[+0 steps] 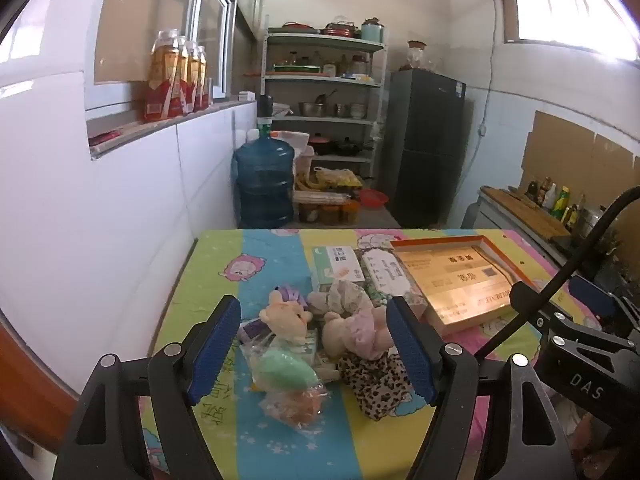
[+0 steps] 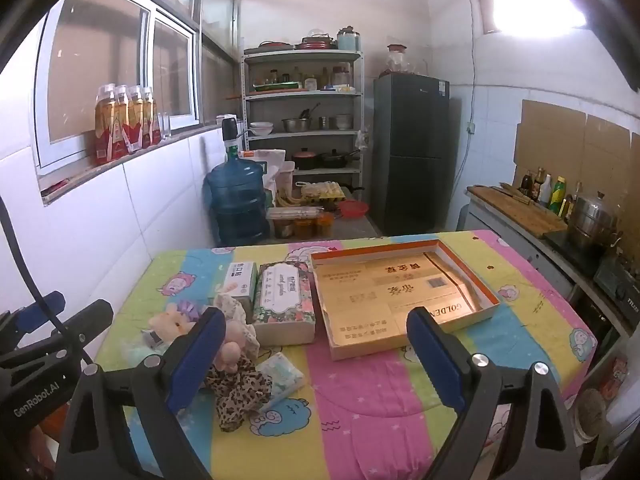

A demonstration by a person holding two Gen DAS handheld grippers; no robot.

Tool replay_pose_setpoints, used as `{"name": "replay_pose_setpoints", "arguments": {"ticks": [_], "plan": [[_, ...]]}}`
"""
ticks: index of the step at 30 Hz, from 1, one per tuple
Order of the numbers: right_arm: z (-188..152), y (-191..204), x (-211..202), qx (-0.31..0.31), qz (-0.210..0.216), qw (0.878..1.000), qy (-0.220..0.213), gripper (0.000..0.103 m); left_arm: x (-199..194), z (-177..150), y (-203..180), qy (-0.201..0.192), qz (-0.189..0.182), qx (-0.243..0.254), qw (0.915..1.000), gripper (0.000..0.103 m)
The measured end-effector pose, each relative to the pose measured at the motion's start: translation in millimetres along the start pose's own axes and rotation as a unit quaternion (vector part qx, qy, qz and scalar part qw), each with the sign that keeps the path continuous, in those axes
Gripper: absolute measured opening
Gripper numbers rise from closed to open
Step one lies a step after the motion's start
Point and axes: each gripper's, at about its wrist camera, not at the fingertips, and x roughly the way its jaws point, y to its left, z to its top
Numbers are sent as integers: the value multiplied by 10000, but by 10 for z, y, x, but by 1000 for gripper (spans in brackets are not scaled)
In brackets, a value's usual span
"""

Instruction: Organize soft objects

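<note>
A pile of soft things lies on the colourful tablecloth (image 1: pixel 208 264): a cream plush bear (image 1: pixel 285 317), a doll in a pink dress (image 1: pixel 360 330), a leopard-print cloth (image 1: pixel 378 380), and a green sponge (image 1: pixel 286 374) and an orange one (image 1: pixel 298 404) in clear wrappers. My left gripper (image 1: pixel 314 354) hovers open just above and in front of this pile, nothing between its fingers. My right gripper (image 2: pixel 320 360) is open over the pink stripe, right of the leopard cloth (image 2: pixel 238 390) and a pale wrapped pack (image 2: pixel 280 378). A shallow gold box (image 2: pixel 400 300) lies open to the right.
A floral tissue pack (image 2: pixel 282 302) and a small white-green box (image 2: pixel 240 282) lie behind the pile. Beyond the table stand a blue water jug (image 2: pixel 236 204), shelves (image 2: pixel 304 128) and a dark fridge (image 2: pixel 412 152). A counter with bottles and a pot (image 2: pixel 592 220) runs along the right.
</note>
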Motion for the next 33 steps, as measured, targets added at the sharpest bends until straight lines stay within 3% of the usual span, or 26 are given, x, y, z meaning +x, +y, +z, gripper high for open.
{"name": "replay_pose_setpoints", "arguments": {"ticks": [33], "plan": [[-34,115,148,-114,101,9997,203,93,122,-17,96,142,77,-35,9999,77]]}}
